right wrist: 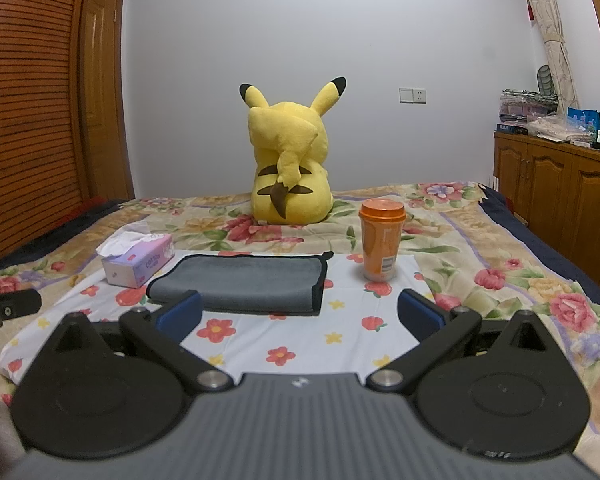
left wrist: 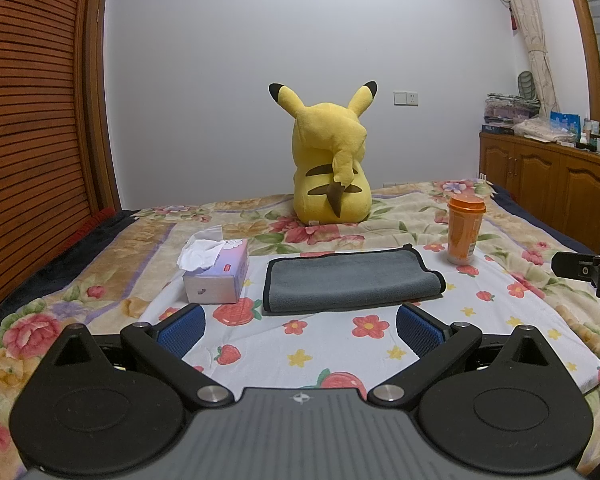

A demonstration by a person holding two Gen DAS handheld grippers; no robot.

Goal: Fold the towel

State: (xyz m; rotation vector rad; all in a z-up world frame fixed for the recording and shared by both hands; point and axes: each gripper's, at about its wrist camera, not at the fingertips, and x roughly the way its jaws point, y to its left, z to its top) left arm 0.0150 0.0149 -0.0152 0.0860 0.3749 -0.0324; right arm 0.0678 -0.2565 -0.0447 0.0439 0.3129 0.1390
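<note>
A grey towel (left wrist: 350,280) with black edging lies folded flat on a white flower-print cloth (left wrist: 340,344) on the bed; it also shows in the right wrist view (right wrist: 244,282). My left gripper (left wrist: 300,330) is open and empty, held just short of the towel's near edge. My right gripper (right wrist: 298,314) is open and empty, its left finger in front of the towel's near left part. The right gripper's side shows at the right edge of the left wrist view (left wrist: 588,270). The left gripper's side shows at the left edge of the right wrist view (right wrist: 4,312).
A tissue box (left wrist: 216,272) stands left of the towel. An orange lidded cup (left wrist: 465,228) stands right of it. A yellow plush toy (left wrist: 328,160) sits behind on the floral bedspread. A wooden wardrobe (left wrist: 32,120) is at left and wooden cabinets (left wrist: 548,188) at right.
</note>
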